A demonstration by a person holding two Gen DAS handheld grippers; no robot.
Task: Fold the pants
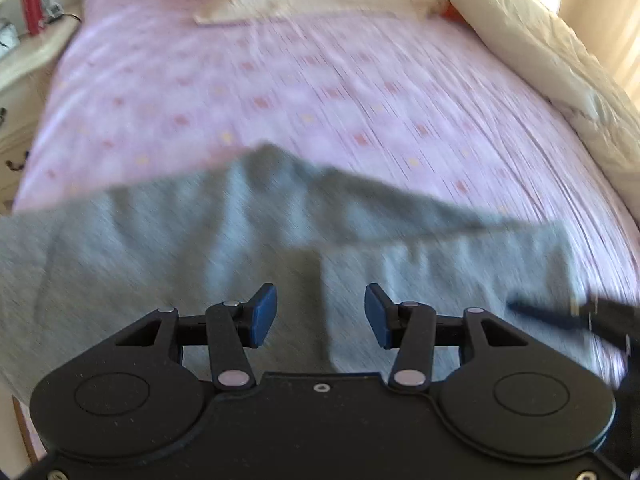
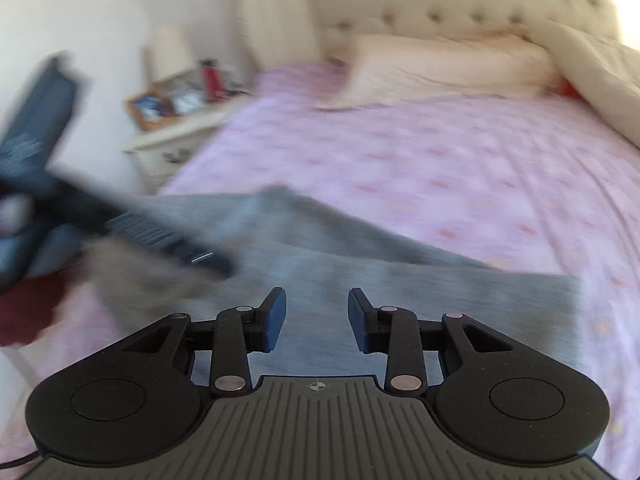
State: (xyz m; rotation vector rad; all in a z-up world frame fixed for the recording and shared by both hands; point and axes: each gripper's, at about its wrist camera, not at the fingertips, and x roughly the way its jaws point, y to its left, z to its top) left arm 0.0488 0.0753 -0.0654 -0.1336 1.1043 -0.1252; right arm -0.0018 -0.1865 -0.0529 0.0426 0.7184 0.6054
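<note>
Both claws, left (image 1: 320, 312) & right (image 2: 317, 318), hung apart, empty, over grey pants (image 1: 140, 260) on bed (image 1: 360, 100); between folds, next grab an edge.

right gripper (image 2: 317, 320) gapes above grey pants (image 2: 440, 296).

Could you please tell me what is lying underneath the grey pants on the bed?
The grey pants lie on the pink patterned bedsheet, which shows all around their far edge. Whether anything else sits beneath them cannot be seen, because the fabric covers that area.
</note>
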